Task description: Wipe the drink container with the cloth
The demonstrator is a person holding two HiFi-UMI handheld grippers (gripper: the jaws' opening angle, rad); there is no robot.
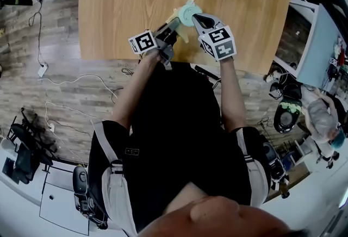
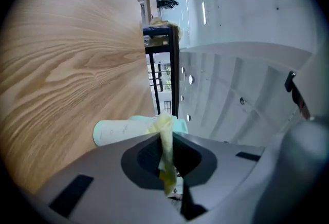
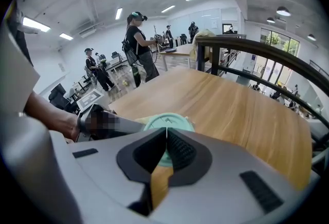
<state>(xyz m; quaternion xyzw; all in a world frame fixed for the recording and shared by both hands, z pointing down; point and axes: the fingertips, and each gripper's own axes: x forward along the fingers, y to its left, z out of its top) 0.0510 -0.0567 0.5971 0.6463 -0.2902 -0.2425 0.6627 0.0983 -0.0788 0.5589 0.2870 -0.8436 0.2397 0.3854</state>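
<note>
table (image 1: 136,2): light wood | drink container (image 1: 189,12) at near edge, contact unclear

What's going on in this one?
A person stands at a wooden table with a gripper in each hand. The left gripper is shut on a yellow cloth, held against the mint drink container. The right gripper has its jaws together, tips at the lid; whether they pinch it is unclear.

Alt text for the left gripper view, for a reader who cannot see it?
The left gripper is shut on a yellow cloth, whose free end overlaps a pale mint drink container seen sideways just beyond the jaws. A wooden table fills the view's left.
</note>
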